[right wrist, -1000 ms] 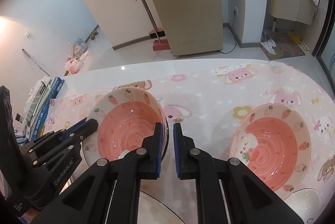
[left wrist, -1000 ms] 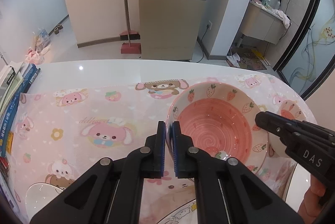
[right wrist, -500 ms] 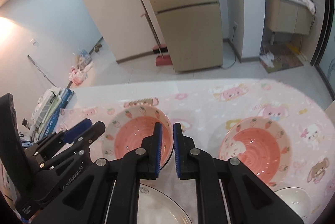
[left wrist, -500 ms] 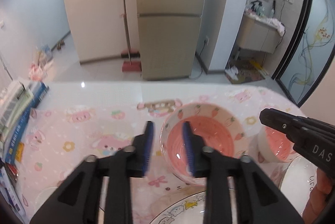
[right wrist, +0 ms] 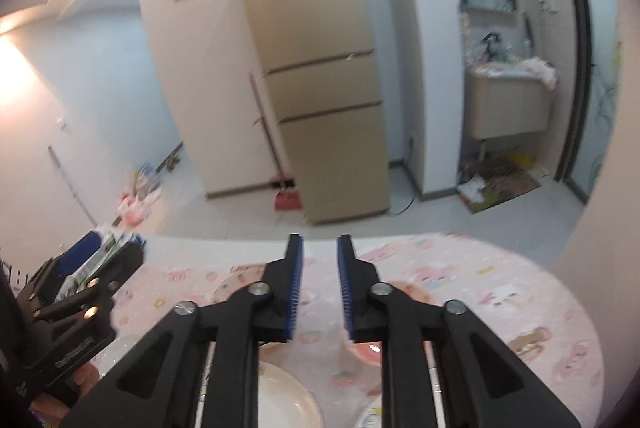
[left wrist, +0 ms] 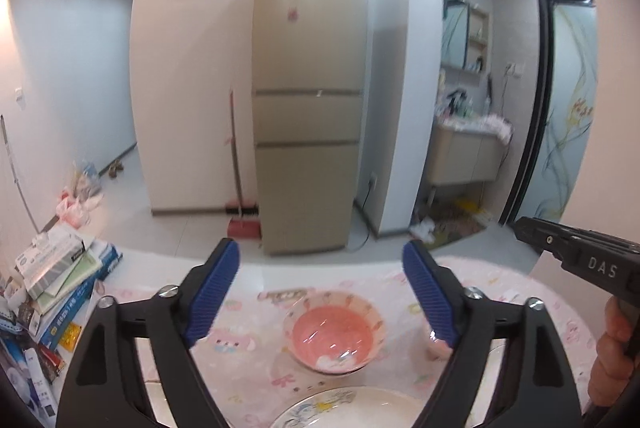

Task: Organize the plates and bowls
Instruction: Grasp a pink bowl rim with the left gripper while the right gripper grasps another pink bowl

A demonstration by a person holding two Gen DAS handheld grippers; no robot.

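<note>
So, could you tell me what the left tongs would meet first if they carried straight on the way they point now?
Probably nothing close: the left tongs, jaws opening and empty, aim past the far edge of the table toward the base of the fridge. The pink bowl sits below that line, though depth is hard to judge.

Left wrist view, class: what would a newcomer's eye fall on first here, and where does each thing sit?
The tall beige fridge fills the centre background, a red broom leaning at its left. Low in front, the left gripper has its blue-padded jaws opening wide with nothing between them, framing a pink strawberry bowl on the pink cartoon tablecloth. A white plate lies nearest.
</note>
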